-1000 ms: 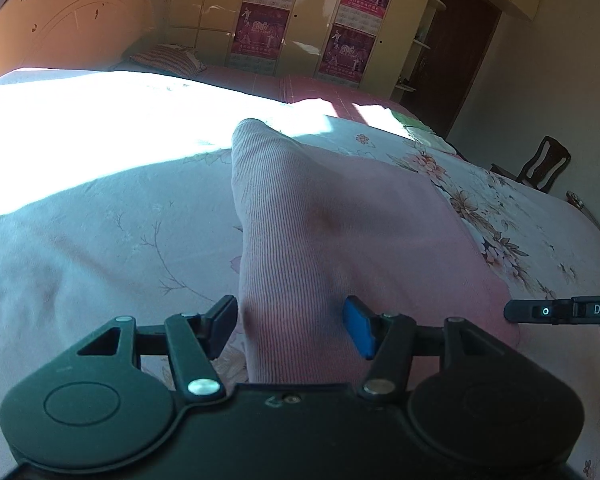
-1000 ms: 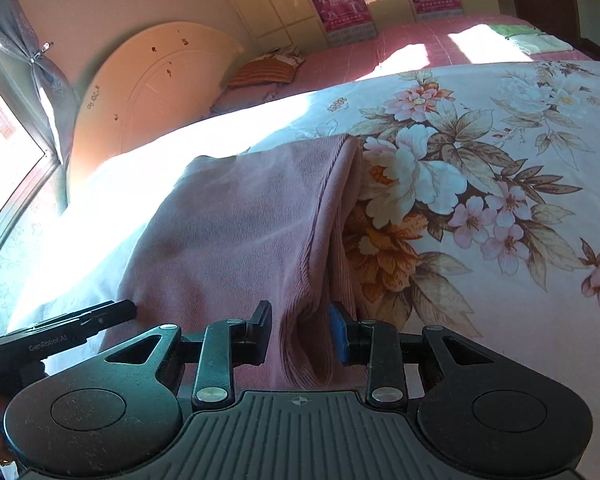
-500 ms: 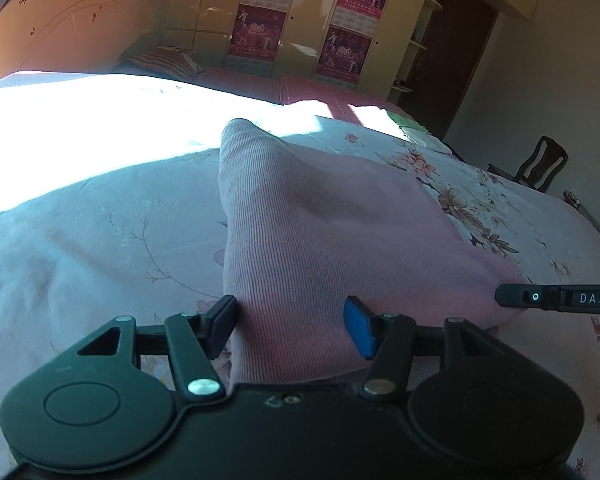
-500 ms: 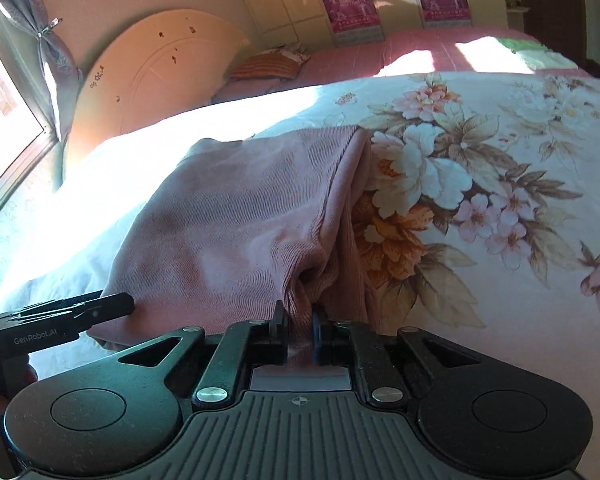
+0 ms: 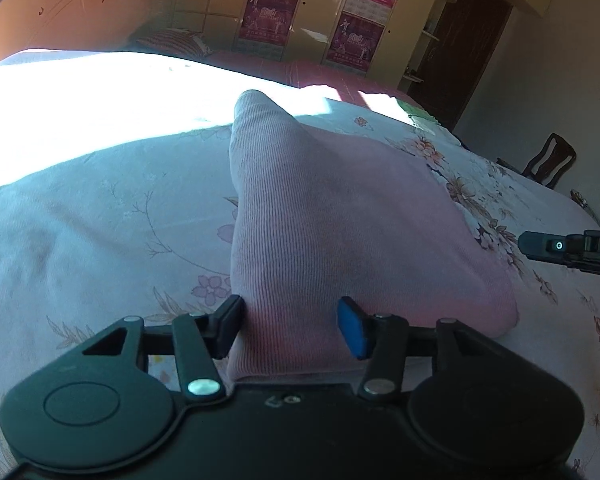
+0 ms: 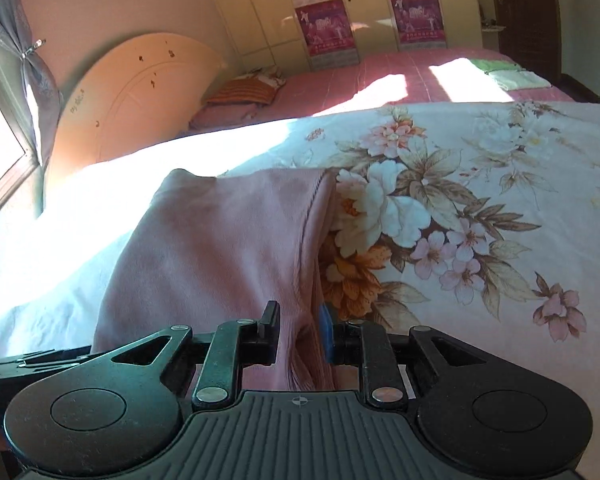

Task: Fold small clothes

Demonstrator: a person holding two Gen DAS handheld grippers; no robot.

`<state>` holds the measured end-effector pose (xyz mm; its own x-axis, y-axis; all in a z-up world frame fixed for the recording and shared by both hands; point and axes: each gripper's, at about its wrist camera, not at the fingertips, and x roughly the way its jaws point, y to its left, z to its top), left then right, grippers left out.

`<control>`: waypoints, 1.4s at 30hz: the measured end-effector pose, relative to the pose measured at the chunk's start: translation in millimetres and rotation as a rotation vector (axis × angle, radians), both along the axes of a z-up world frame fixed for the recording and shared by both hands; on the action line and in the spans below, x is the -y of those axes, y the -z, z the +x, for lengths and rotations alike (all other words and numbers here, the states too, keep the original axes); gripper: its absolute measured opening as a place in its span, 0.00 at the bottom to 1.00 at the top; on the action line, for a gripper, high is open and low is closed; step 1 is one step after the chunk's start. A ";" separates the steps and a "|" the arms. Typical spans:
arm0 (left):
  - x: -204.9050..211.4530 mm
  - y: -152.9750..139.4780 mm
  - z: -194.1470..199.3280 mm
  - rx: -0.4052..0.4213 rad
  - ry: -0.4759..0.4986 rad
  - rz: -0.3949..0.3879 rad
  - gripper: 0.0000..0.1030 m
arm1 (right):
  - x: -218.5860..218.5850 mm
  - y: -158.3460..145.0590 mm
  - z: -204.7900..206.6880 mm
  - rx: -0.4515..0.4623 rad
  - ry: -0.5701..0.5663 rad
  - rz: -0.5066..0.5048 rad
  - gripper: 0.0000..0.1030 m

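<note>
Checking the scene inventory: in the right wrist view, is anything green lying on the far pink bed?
Yes, folded green cloths lie in the sunlit patch near the right end of the pink bed.

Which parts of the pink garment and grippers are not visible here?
- Left wrist view: pink garment, near hem hidden under the left gripper, whose jaws are closing.
- Right wrist view: garment's near edge hidden behind the right gripper, whose jaws are opening.
- Left wrist view: right gripper cut off by the frame edge.

"DA" on right gripper (image 5: 572, 249)
</note>
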<state>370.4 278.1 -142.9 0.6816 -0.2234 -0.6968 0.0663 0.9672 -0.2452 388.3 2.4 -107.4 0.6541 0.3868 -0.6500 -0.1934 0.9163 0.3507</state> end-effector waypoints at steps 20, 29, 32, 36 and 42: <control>21.6 5.1 19.1 -0.030 0.016 0.101 0.55 | -54.9 53.9 4.7 -0.067 -0.049 -0.265 0.19; 25.5 -14.5 11.3 -0.019 0.023 0.121 0.78 | -39.0 18.4 -23.8 -0.049 0.031 -0.083 0.56; 30.2 -25.8 4.5 -0.007 0.035 0.140 0.86 | -39.0 9.0 -34.5 -0.047 0.033 -0.049 0.65; 36.5 -38.8 -4.3 -0.047 -0.013 0.200 0.91 | -35.6 -3.5 -50.1 -0.044 0.033 -0.008 0.65; 44.7 -74.4 -48.4 0.022 -0.005 0.252 0.92 | -24.3 -25.9 -82.2 -0.031 -0.004 0.019 0.66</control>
